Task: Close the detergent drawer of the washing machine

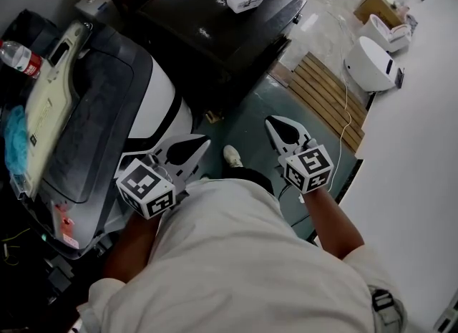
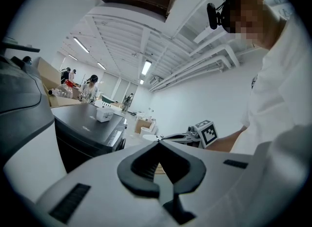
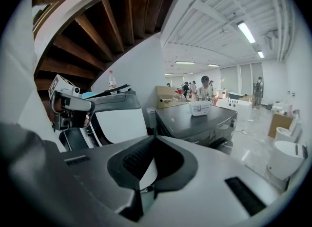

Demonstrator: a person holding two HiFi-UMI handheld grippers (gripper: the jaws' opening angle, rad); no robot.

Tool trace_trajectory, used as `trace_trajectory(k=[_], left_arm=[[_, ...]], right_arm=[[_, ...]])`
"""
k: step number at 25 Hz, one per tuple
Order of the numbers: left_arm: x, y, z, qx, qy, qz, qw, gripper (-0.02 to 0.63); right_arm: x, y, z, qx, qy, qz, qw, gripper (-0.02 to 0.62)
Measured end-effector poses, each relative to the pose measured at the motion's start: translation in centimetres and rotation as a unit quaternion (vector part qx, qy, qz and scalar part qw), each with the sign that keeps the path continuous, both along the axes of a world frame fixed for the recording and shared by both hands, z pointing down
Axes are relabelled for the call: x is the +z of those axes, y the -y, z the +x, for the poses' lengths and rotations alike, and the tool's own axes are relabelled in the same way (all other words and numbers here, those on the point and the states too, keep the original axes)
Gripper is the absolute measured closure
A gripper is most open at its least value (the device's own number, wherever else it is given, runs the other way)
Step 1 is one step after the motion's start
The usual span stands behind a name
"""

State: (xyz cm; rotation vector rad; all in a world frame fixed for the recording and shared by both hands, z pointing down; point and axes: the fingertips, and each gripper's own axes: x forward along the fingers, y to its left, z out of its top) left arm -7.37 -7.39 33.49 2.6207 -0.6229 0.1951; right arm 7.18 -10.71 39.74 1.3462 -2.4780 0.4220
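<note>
Green floor (image 1: 247,120) lay underfoot; one washing machine (image 1: 100,124) and one black cabinet (image 1: 207,31) stood there. Left gripper (image 1: 205,141) and right gripper (image 1: 270,121) were both closed, empty.

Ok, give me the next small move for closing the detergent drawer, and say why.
Probably swing the left gripper toward the washing machine. It is the nearer one, both it and the right gripper have jaws together on nothing, and neither touches the machine. The drawer itself isn't clearly visible here.
</note>
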Motion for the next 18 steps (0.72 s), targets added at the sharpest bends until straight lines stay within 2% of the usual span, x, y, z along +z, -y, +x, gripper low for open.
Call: trace_trajectory(k=[8,18], left_arm=[[0.4,-3.0,-1.6,0.01,-0.006,0.004,0.9999,0.612],[1.1,-5.8,-3.2,0.003,-0.02,-0.008,0.9998,0.612]], right_arm=[[-1.0,-4.4,-1.9,0.007,-0.004,0.005,1.0,0.591],[-1.1,-8.7,-3.2,0.017,-0.003,0.007,1.0,0.591]])
